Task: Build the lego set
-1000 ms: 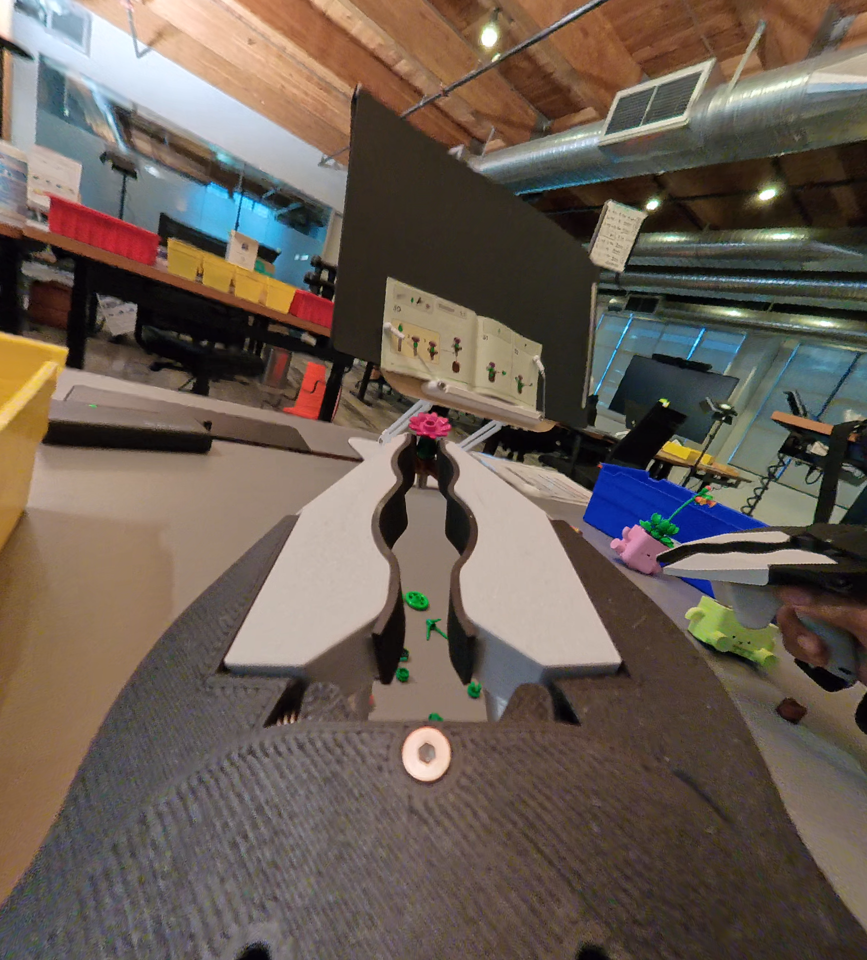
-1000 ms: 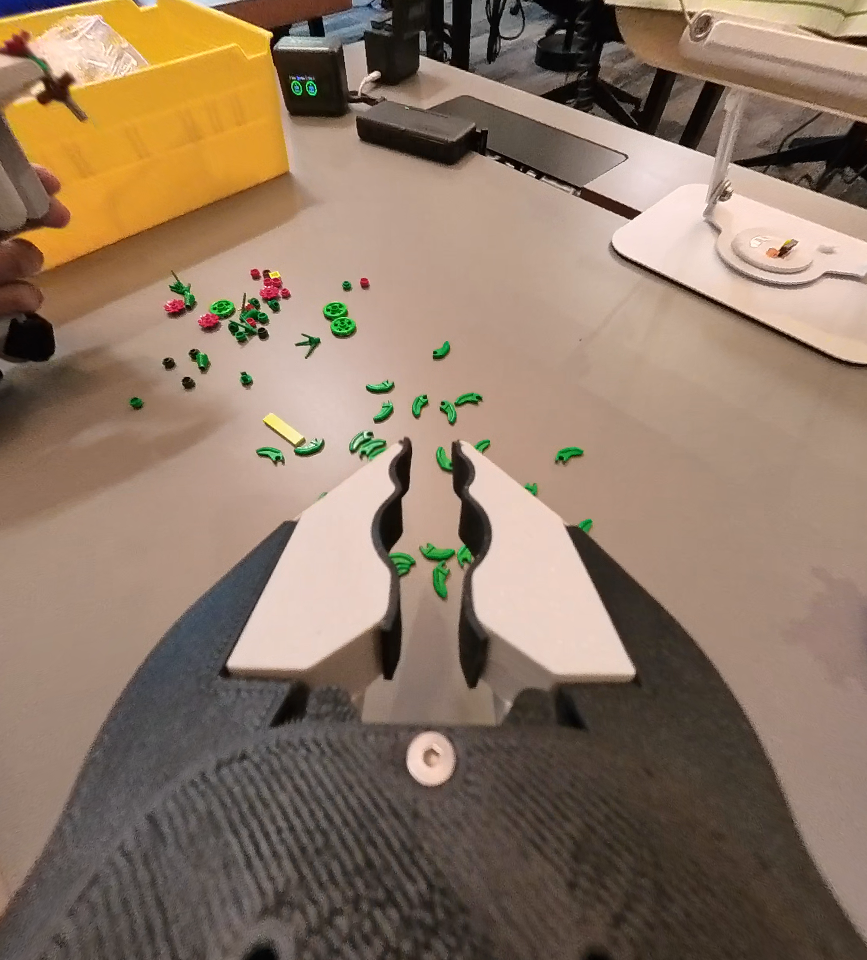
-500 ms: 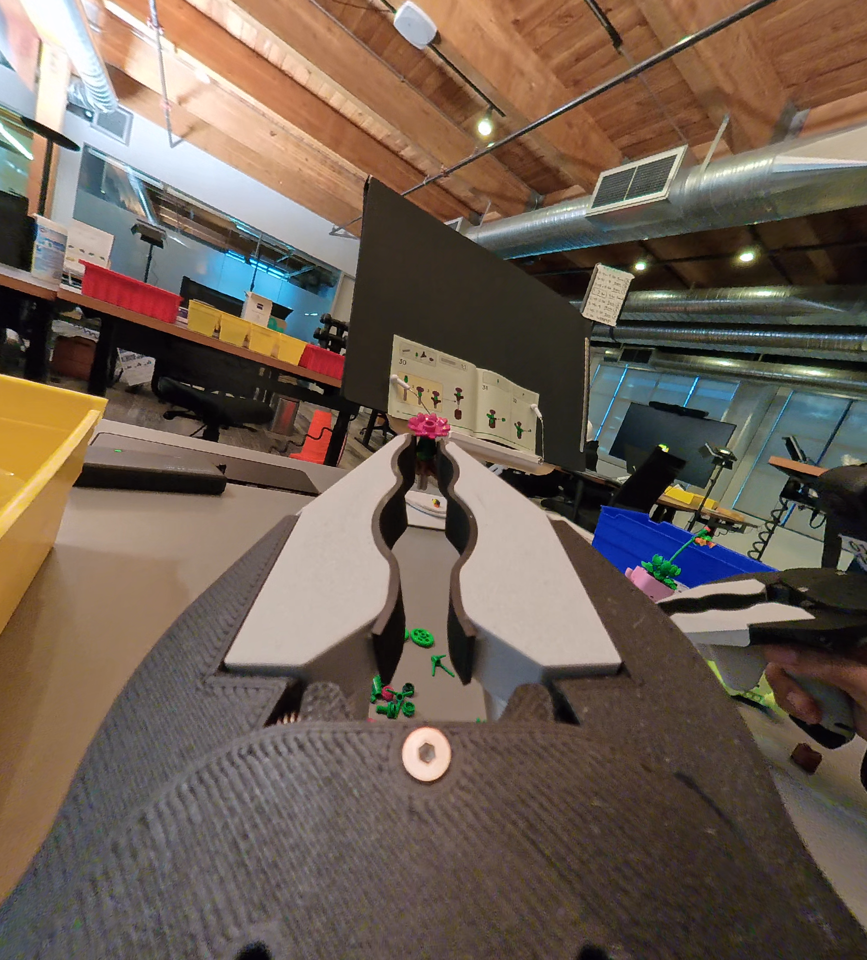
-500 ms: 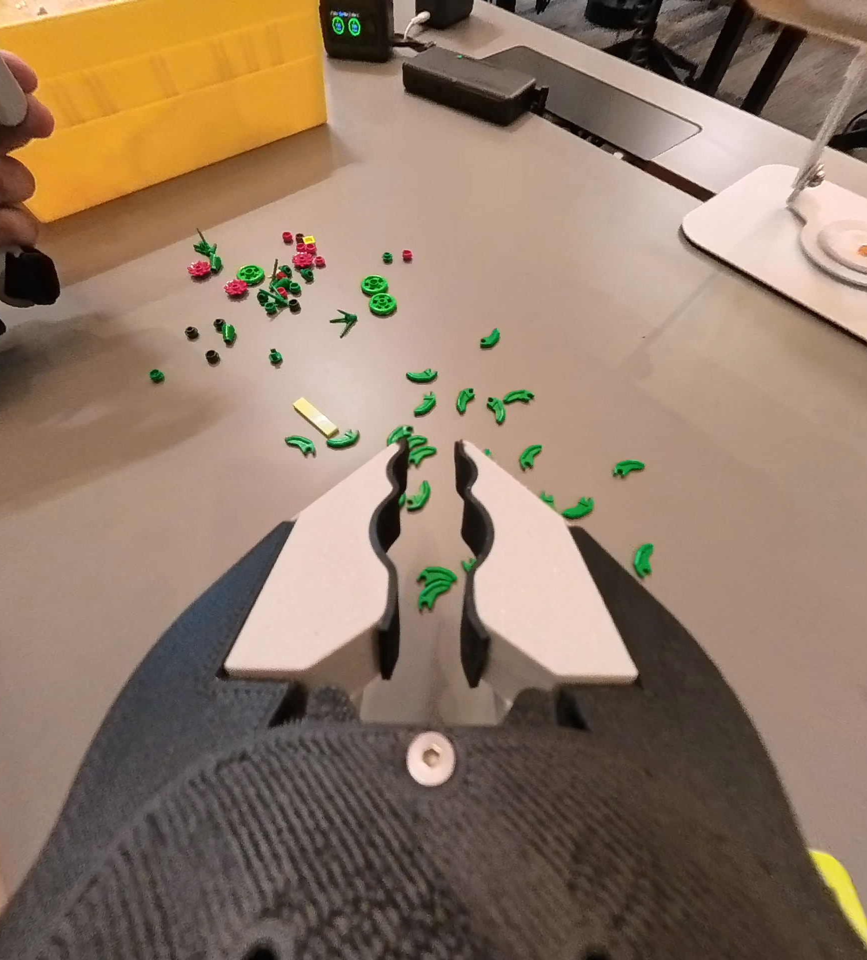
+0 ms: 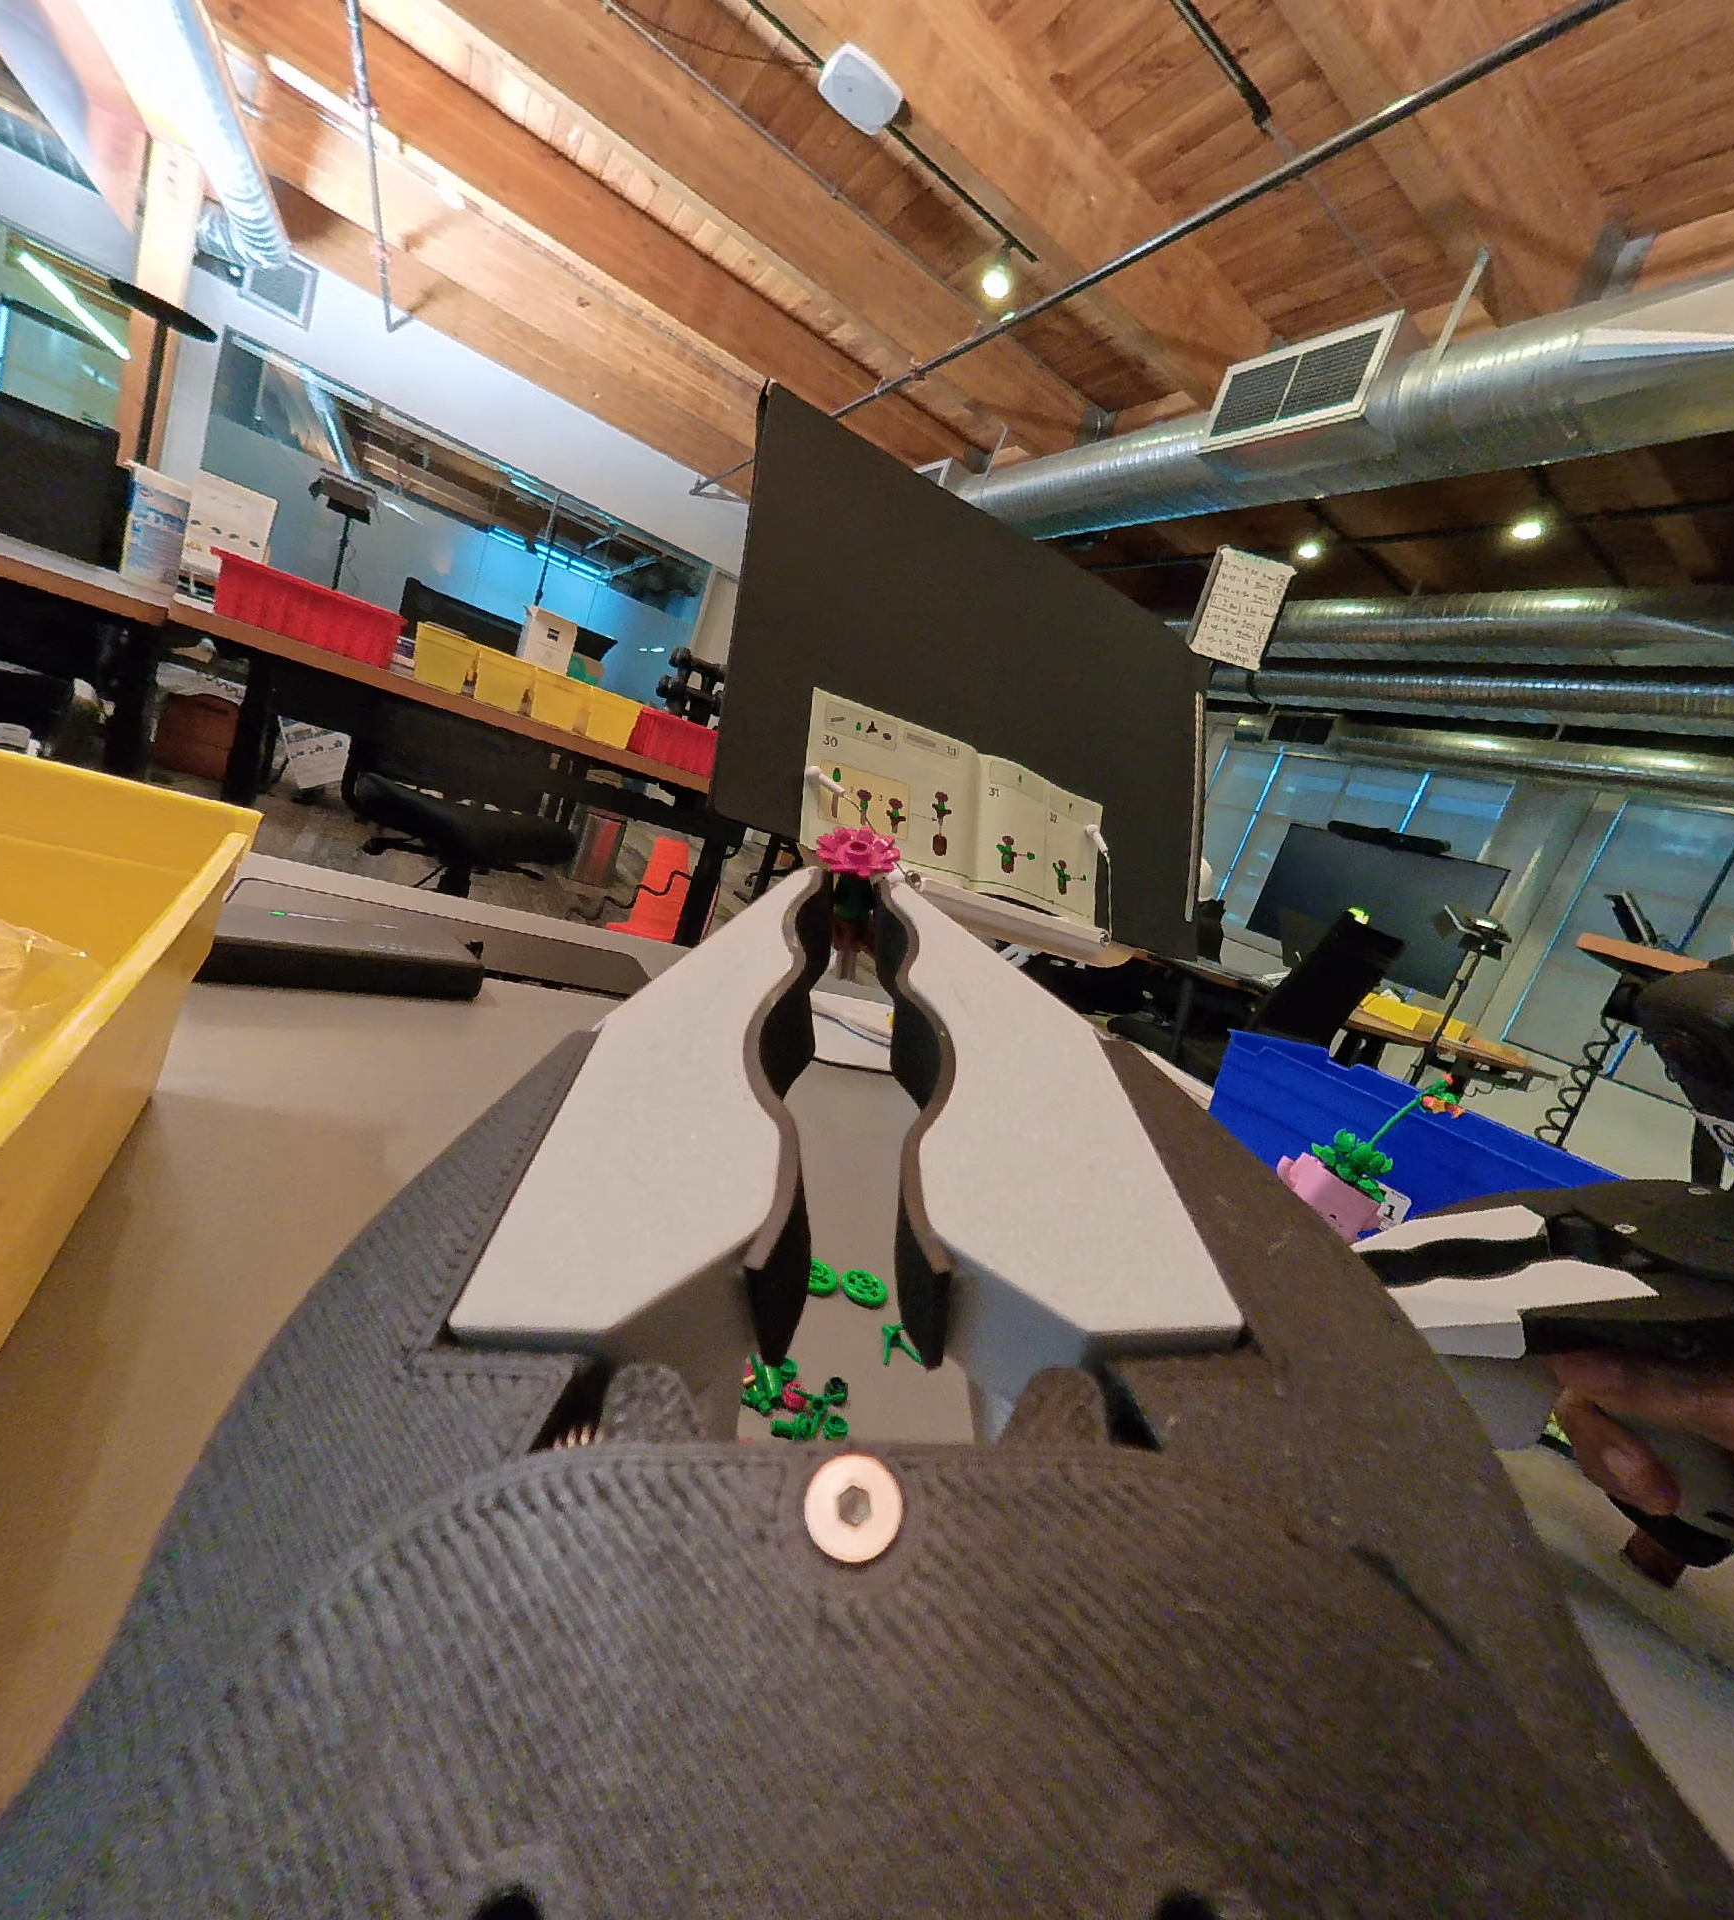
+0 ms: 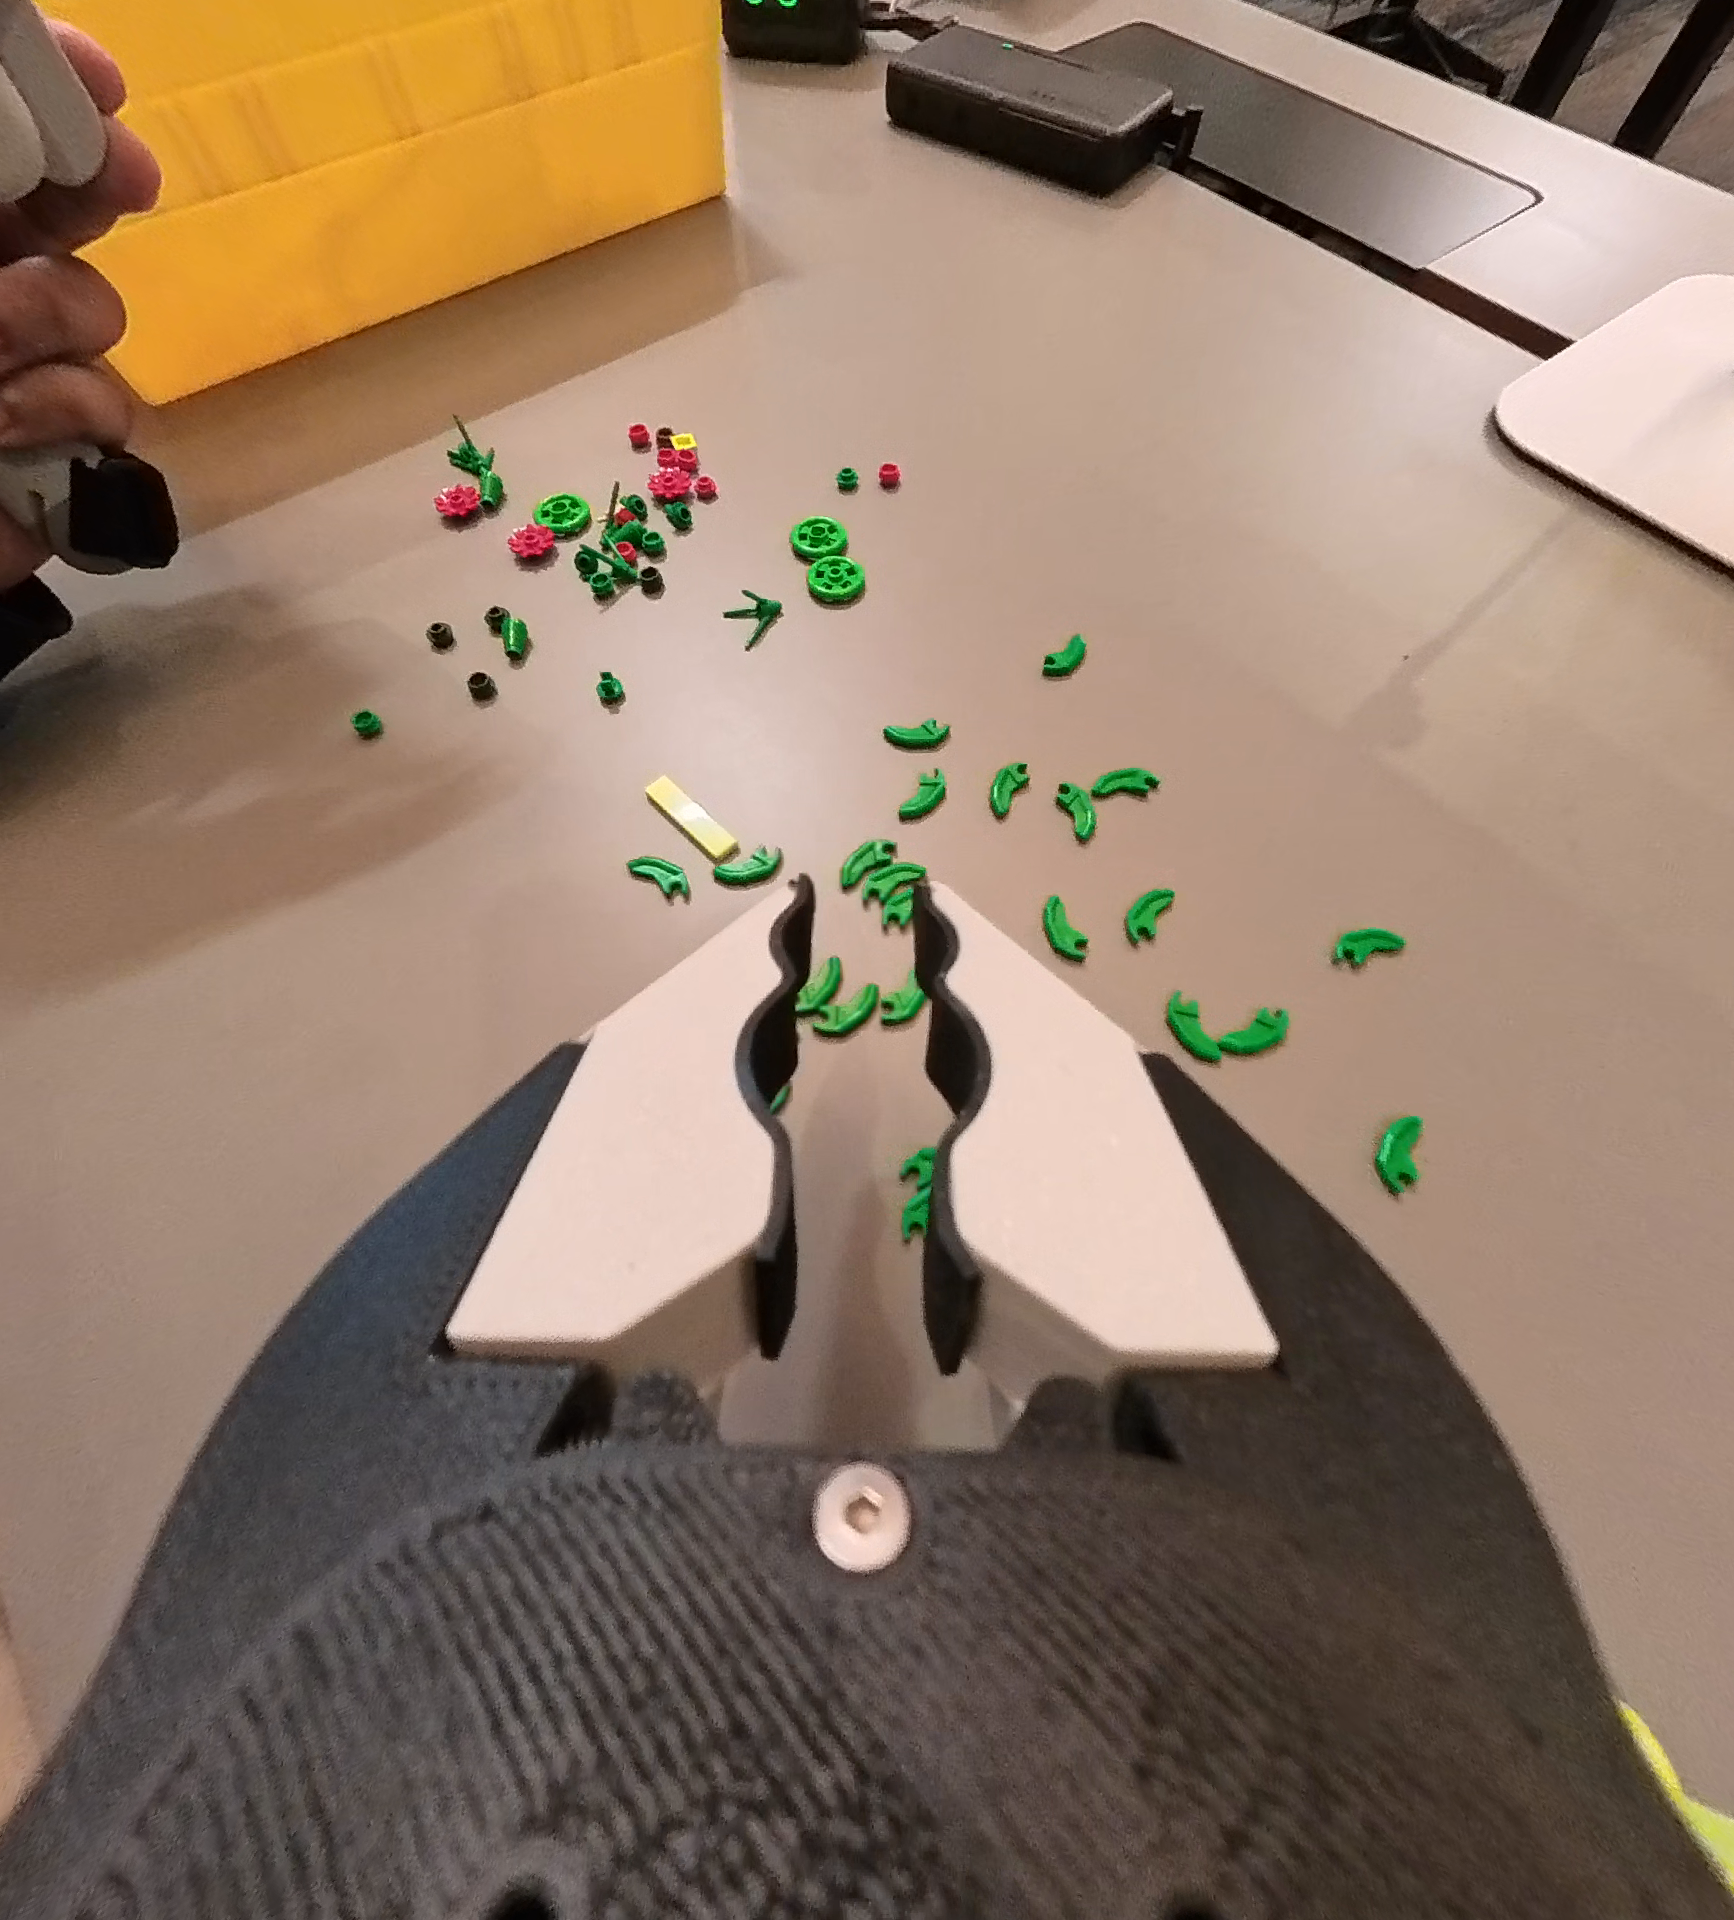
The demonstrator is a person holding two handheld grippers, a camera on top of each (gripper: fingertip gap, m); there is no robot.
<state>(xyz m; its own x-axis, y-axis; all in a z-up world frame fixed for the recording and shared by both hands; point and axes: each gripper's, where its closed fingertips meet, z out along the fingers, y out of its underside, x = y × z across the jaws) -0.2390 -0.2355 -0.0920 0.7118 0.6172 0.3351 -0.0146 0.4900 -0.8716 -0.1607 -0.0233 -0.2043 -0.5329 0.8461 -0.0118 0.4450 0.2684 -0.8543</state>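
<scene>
Lifted higher above the table (image 6: 1206,499) than a second ago, the left gripper (image 5: 852,883) stays clenched on the pink flower stem (image 5: 854,857), while the right gripper (image 6: 858,894), parted and empty, has advanced over the scattered green leaf pieces (image 6: 1008,790) near the yellow bin (image 6: 406,156).

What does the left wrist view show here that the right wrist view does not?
Only the left wrist view shows the pink flower pinched at the left hand-held gripper tips, the open instruction booklet, and the pink pot build by the blue bin.

Only the right wrist view shows the scattered green leaves and the yellow tile.

Both share the yellow bin and the two green round pieces.
</scene>
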